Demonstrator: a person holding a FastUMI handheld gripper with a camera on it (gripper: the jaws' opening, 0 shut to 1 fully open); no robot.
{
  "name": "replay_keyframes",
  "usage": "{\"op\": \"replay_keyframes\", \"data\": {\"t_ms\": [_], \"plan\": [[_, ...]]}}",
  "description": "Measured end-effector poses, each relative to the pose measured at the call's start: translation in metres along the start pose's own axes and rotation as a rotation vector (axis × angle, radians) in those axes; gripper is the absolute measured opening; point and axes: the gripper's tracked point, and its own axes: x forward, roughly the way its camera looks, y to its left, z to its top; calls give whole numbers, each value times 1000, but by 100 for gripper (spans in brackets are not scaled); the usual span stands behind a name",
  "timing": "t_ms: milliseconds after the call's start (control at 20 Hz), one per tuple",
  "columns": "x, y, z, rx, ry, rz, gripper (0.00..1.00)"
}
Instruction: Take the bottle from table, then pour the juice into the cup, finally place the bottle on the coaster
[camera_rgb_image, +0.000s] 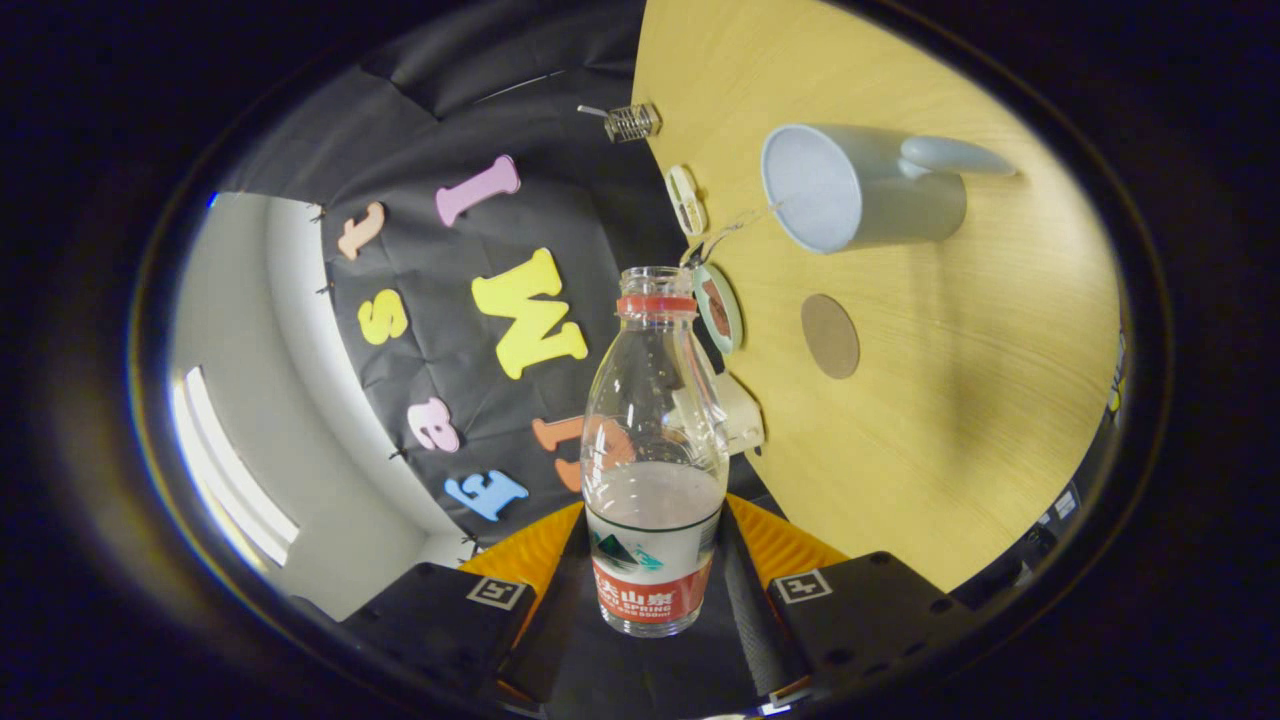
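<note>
You're holding a clear plastic bottle (654, 440) with red-and-white label between the gripper (655, 590) fingers; pale blue cup (860, 188), brown round coaster (830, 335), light wooden table (950, 380).

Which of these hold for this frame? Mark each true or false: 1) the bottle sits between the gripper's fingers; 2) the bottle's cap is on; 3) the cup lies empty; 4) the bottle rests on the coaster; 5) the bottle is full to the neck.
1) True: the bottle is clamped between the fingers of the gripper.
2) False: its mouth is open, with just a red ring below the rim.
3) True: the cup shows a bare inside, no liquid visible.
4) False: the coaster lies bare on the table, beyond the bottle.
5) False: liquid fills only the lower part, near the label's top.
</note>
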Motion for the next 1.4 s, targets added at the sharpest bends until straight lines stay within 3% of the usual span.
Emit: {"op": "replay_keyframes", "data": {"t_ms": [1400], "plan": [[7,60,0,182,-19,49,75]]}}
